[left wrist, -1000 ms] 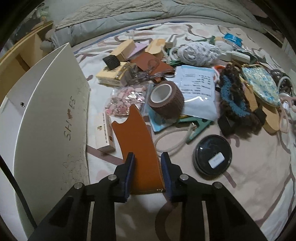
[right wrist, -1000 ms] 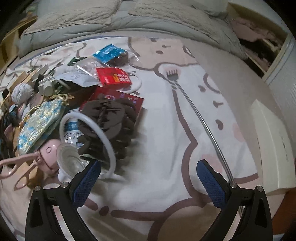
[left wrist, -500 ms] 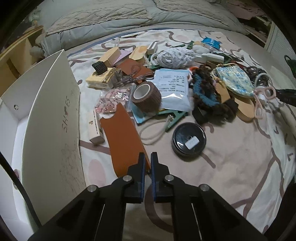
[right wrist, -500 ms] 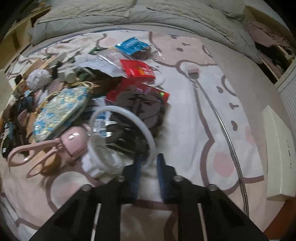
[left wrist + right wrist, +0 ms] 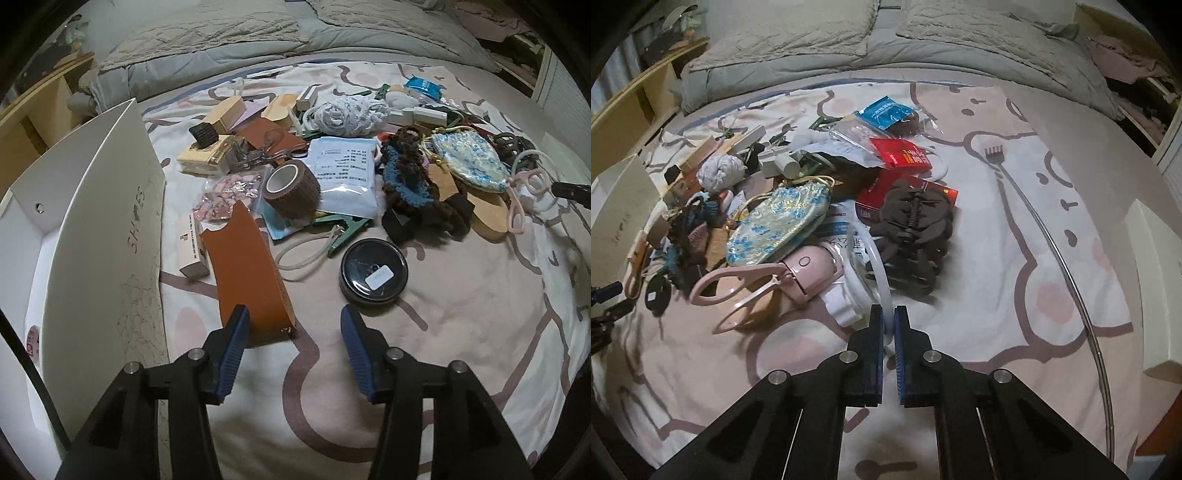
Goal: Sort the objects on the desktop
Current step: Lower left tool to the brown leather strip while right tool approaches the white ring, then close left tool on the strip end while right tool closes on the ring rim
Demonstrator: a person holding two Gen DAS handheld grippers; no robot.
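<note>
Ring (image 5: 882,258) | white hoop on bed, against fan (image 5: 809,269) | right gripper (image 5: 888,325) clamped on near rim, hoop runs away ahead | left gripper (image 5: 291,332) opening, nothing between, sleeve (image 5: 243,273) beside left pad

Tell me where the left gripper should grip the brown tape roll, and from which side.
Grip the brown tape roll across its ribbed outer wall, coming down from above. It lies tilted with its hollow core facing up-left, so the round sides are exposed.

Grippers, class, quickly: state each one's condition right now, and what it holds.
Left gripper: jaws opening, nothing between them.
Right gripper: shut on the clear ring.
</note>
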